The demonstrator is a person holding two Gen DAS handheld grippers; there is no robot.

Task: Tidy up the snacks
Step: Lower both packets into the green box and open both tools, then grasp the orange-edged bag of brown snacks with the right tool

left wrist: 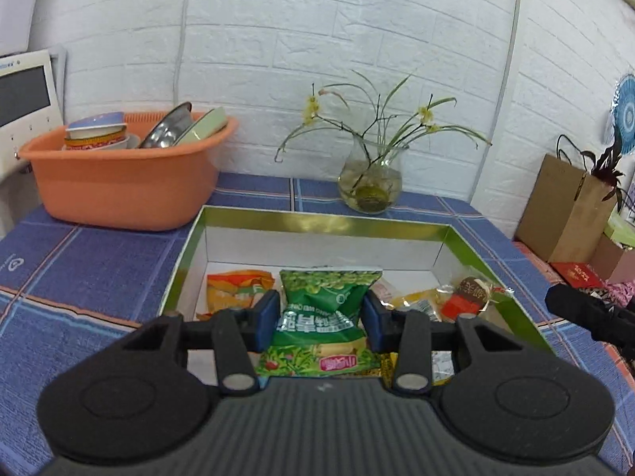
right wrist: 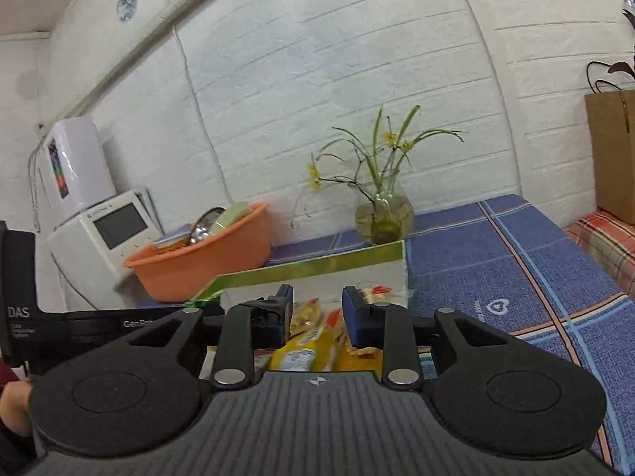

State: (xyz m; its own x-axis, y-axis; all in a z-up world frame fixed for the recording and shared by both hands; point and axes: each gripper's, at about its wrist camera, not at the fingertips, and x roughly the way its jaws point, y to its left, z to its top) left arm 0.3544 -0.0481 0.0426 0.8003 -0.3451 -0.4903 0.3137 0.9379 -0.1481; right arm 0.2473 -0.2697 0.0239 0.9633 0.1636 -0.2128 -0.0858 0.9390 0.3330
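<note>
My left gripper (left wrist: 319,319) is shut on a green snack bag (left wrist: 323,309) and holds it over the near part of a gold-rimmed white box (left wrist: 325,222). In the box lie an orange bag (left wrist: 234,289), yellow packets (left wrist: 416,303) and a red-wrapped sweet (left wrist: 468,297). My right gripper (right wrist: 317,315) has its jaws apart over a yellow snack packet (right wrist: 305,351) at the box's (right wrist: 337,261) near side. It does not grip the packet. Its black body shows at the right edge of the left wrist view (left wrist: 587,311).
An orange basin (left wrist: 119,178) of bowls stands at the back left, next to a white appliance (left wrist: 24,99). A glass vase (left wrist: 371,182) with flowers stands behind the box. A brown paper bag (left wrist: 567,210) sits to the right. The table has a blue checked cloth (left wrist: 91,258).
</note>
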